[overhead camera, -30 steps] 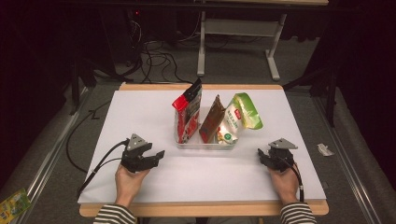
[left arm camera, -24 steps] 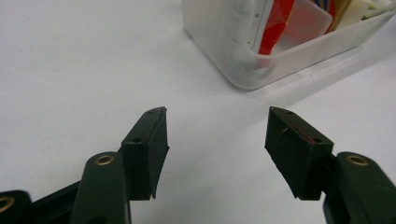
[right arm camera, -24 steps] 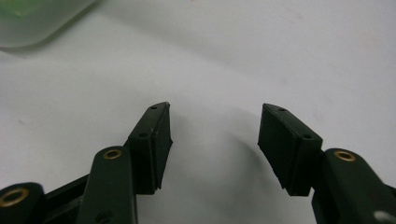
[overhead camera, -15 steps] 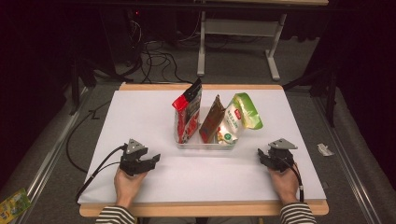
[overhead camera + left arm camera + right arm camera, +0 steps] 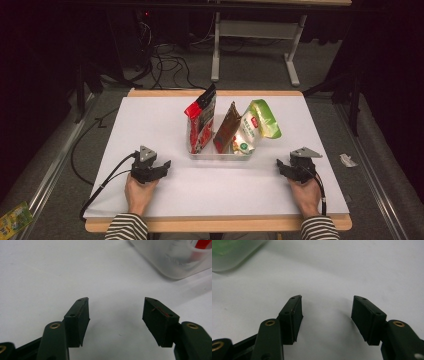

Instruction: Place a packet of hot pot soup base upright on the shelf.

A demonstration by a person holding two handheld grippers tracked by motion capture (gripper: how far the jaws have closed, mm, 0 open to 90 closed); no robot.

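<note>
Both grippers, left gripper (image 5: 161,165) and right gripper (image 5: 284,166), sit wide open and empty near the table's front edge, the right's jaws just opening further, flanking 3 light, crinkly pouches (image 5: 201,125) best pinched at their top seams.

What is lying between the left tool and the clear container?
Nothing: bare white table cover lies between the open left tool and the clear container, as the left gripper view shows.
</note>
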